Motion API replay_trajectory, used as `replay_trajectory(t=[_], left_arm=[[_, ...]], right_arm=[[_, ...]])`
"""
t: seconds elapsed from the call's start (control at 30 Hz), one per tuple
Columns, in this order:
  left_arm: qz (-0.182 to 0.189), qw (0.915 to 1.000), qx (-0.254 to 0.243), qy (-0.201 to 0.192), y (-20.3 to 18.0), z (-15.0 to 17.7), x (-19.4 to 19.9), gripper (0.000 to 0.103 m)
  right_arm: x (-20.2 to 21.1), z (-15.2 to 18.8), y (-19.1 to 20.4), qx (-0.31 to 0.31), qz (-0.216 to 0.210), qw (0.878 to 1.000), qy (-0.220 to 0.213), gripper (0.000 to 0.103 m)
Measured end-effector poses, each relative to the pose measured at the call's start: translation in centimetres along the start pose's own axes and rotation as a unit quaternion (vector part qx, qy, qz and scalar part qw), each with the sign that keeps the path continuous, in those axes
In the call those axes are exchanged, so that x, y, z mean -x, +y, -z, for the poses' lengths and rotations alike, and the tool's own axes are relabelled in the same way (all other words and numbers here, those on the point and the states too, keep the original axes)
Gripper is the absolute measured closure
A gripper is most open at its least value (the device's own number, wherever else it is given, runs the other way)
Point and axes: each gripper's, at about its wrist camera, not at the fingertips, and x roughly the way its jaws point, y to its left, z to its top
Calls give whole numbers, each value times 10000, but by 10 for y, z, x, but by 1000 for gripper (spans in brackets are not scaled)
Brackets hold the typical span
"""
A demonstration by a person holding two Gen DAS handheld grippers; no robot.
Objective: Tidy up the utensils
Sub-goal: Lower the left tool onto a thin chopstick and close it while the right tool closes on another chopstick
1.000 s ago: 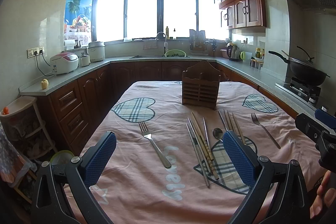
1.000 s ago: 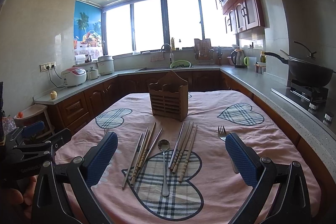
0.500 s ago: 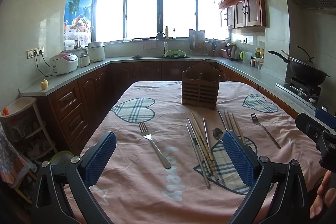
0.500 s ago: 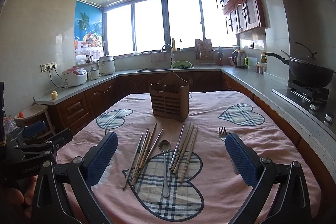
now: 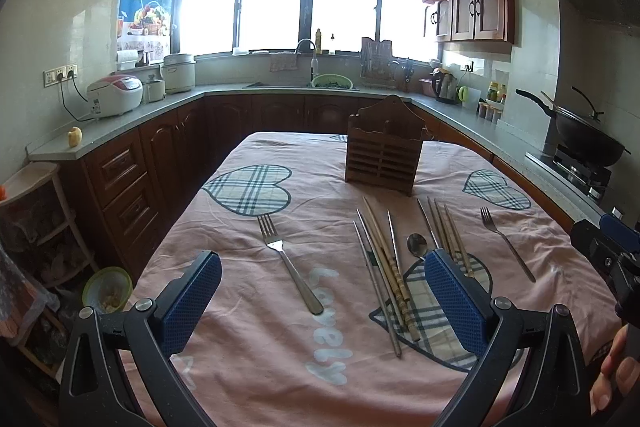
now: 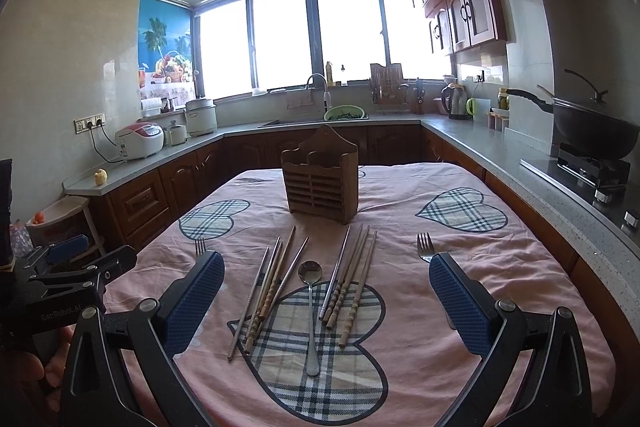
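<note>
- Where the pink tablecloth [image 6: 460, 267] with its plaid hearts covers the table, a wooden utensil holder [image 6: 320, 183] stands upright toward the far end, slatted front facing the cameras, with bare cloth between it and the cutlery.
- Behind it runs a counter with a sink, a green bowl [image 6: 345, 113], a kettle [image 6: 456, 101] and a rice cooker [image 6: 139, 140]; a dark wok [image 6: 592, 131] sits on the stove at the right, well apart from the table.
- A spoon [image 6: 311, 307] lies in the middle on the nearest plaid heart, bowl toward the holder, handle toward the camera.
- Left of it a bunch of chopsticks [image 6: 270, 287] fans lengthwise, far ends leaning right toward the holder; a second bunch of chopsticks [image 6: 350, 285] lies just right of the spoon, leaning the same way.
- One fork [image 5: 288, 259] lies alone on the left, tines pointing away; another fork [image 5: 506, 243] lies on the right, tines likewise pointing away.
- The left gripper [image 5: 320, 297] hangs above the near edge, blue pads spread wide, nothing between them; its right pad hides the spoon's handle in that view.
- The right gripper [image 6: 326, 297] is likewise spread wide and empty, its right pad covering the right fork's handle.
</note>
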Motion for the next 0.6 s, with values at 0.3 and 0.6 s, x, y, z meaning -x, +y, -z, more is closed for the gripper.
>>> replay_trajectory(t=[0.3,0.6], left_arm=[[16,9987,144,490,10,-22,-40,1],[50,9960,88,885,9,-46,-88,4]], right_arm=[[-31,-3,-16,-173,-191,9991,337,0],[-76,-7,-35,-402,-256,9960,756,6]])
